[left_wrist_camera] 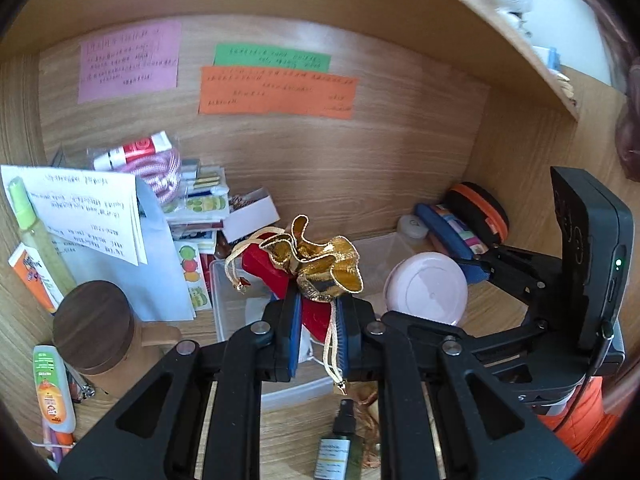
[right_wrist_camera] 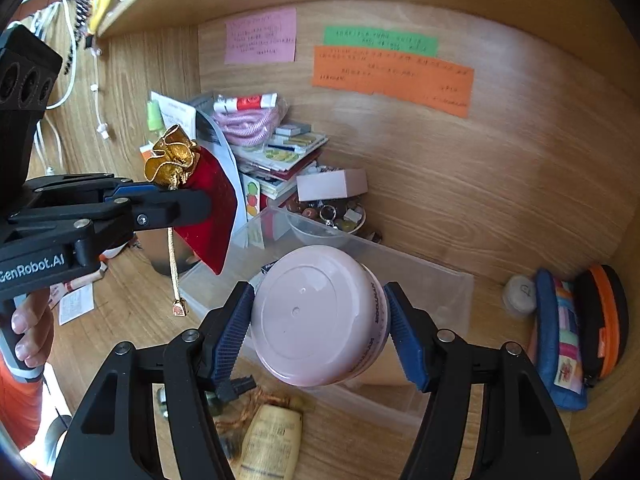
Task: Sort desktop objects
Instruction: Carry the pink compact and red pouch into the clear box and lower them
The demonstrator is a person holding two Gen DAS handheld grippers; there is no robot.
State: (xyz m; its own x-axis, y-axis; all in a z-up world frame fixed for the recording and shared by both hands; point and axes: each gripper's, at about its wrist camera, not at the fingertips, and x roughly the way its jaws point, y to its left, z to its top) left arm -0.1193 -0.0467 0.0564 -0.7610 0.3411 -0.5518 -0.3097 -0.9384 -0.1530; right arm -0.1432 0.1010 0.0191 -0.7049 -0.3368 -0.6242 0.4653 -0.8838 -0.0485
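Left gripper (left_wrist_camera: 318,316) jaws clamped on red pouch (right_wrist_camera: 208,204) with gold top; right gripper (right_wrist_camera: 320,326) jaws grip pink jar (right_wrist_camera: 320,320) side-on. Both held above clear bin (right_wrist_camera: 440,280), which sits centre frame, just ahead and below; jar nearer it.

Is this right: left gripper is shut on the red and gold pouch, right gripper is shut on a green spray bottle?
Not quite. The right gripper is shut on a pink jar, not a green spray bottle; the right wrist view shows its pads pressed on the jar's sides. The left gripper is indeed shut on the red and gold pouch.
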